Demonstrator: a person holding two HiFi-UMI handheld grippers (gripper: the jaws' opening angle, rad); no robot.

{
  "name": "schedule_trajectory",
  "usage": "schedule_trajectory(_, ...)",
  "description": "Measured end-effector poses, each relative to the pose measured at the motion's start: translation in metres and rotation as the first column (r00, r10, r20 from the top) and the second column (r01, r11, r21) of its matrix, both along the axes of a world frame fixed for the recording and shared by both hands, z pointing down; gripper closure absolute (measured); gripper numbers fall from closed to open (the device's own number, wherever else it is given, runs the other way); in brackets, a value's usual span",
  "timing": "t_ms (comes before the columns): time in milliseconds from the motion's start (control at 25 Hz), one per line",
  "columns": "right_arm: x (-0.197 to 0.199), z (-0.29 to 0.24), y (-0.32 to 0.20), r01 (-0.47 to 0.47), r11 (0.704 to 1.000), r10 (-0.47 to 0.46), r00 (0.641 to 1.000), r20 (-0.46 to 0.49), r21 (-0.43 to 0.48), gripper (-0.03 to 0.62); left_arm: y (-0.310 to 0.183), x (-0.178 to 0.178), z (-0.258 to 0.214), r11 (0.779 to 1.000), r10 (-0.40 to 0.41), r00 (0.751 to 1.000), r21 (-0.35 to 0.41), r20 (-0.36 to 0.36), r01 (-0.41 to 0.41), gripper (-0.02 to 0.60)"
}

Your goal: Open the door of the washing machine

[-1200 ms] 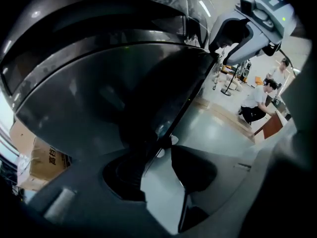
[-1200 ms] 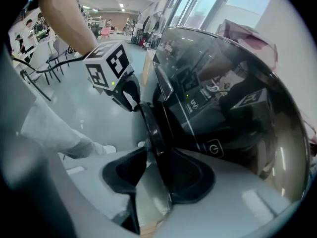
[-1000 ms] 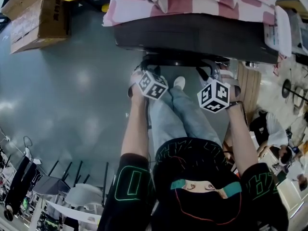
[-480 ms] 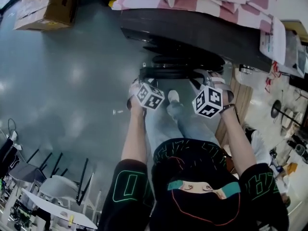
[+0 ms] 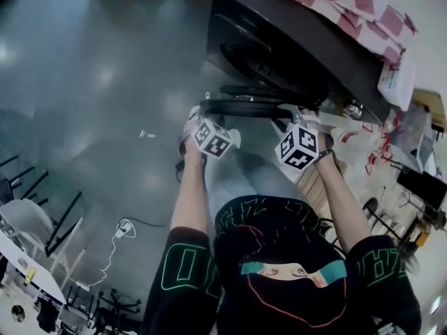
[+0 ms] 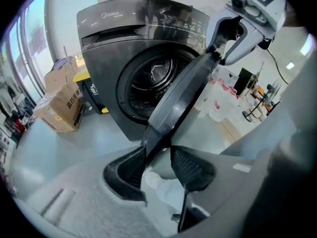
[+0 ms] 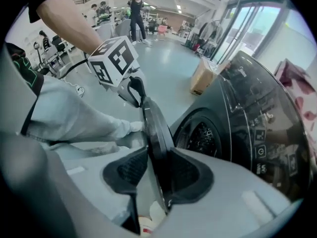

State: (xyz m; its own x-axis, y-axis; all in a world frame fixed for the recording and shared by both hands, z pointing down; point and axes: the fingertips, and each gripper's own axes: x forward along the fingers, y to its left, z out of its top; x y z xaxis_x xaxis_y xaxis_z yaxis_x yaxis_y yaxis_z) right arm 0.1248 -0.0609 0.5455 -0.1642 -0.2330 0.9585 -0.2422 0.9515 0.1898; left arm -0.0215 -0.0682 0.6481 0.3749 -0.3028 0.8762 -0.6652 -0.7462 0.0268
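Washing machine point(image 5: 279, 47): a dark grey front-loader at the upper right of the head view, with a pink checked cloth point(image 5: 349, 5) lying on its top.
Door point(image 6: 183, 93): stands open, well clear of the round opening. It shows edge-on across the middle of the head view, between the machine and the person's legs point(image 5: 258, 176). The drum point(image 6: 156, 76) is in plain sight behind it.
Left gripper point(image 6: 158, 151): at the door's left end in the head view. Its jaws are set wide and closed on the rim, one pad on each face.
Right gripper point(image 7: 159, 155): at the door's right end, its jaws likewise wide and clasping the rim.
Floor point(image 5: 105, 82): grey and glossy.
Cardboard boxes point(image 6: 64, 103): on the floor left of the machine in the left gripper view.
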Motion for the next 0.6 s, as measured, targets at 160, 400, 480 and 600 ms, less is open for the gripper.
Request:
schedule_trajectory(160, -0.002, 0.0, 0.021, 0.065, 0.998, -0.065, 0.998, -0.017, -0.012, 0.448, 0.033, -0.002, -0.001, 0.998, -0.054, 0.998, -0.018, -0.021, 0.054, 0.422)
schedule_trajectory(400, 0.001, 0.001, 0.041, 0.133, 0.991, -0.133, 0.991, -0.028, -0.022, 0.447, 0.065, 0.001, -0.001, 0.992, -0.127, 0.992, -0.023, -0.022, 0.126, 0.423)
schedule_trajectory(480, 0.001, 0.001, 0.045, 0.151, 0.988, -0.151, 0.988, -0.028, -0.018, 0.447, 0.071, 0.001, -0.001, 0.988, -0.152, 0.988, -0.011, -0.018, 0.152, 0.423)
schedule_trajectory(600, 0.002, 0.0, 0.05, 0.167, 0.986, -0.167, 0.986, -0.021, 0.004, 0.445, 0.08, 0.003, -0.001, 0.981, -0.195, 0.981, 0.008, -0.011, 0.195, 0.423)
